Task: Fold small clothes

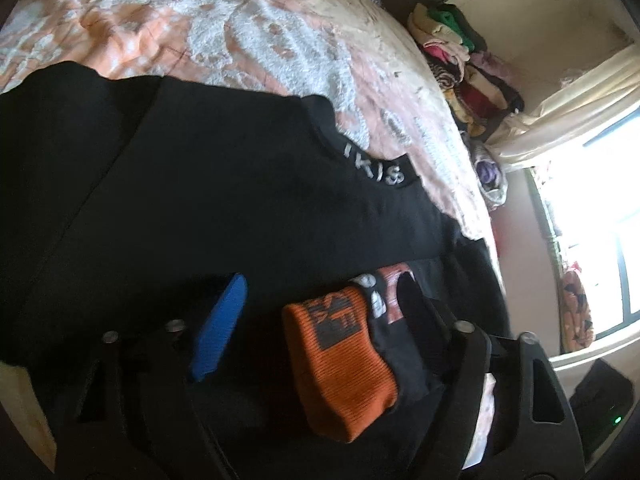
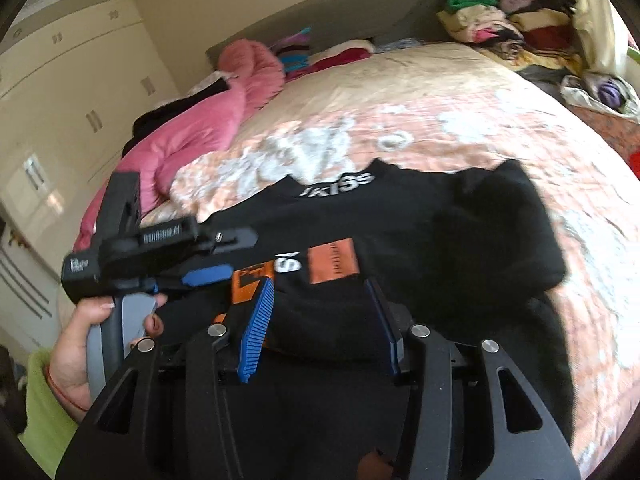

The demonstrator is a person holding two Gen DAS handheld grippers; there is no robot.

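Note:
A small black sweatshirt (image 2: pixel 420 216) with white collar lettering and orange patches lies on the bed; it also shows in the left wrist view (image 1: pixel 180 184). My left gripper (image 1: pixel 320 292) stands open around a bunched orange cuff (image 1: pixel 340 360) of the garment; it appears in the right wrist view (image 2: pixel 208 276) at the garment's left side. My right gripper (image 2: pixel 320 292) is open over the black hem fold, its blue finger (image 2: pixel 256 332) on the left and its dark finger (image 2: pixel 384 328) on the right.
The bed has a peach and white floral cover (image 2: pixel 400 128). A pink jacket (image 2: pixel 208 120) lies at the left. Piles of clothes (image 2: pixel 512 28) sit by the headboard. A bright window (image 1: pixel 600 220) is beside the bed.

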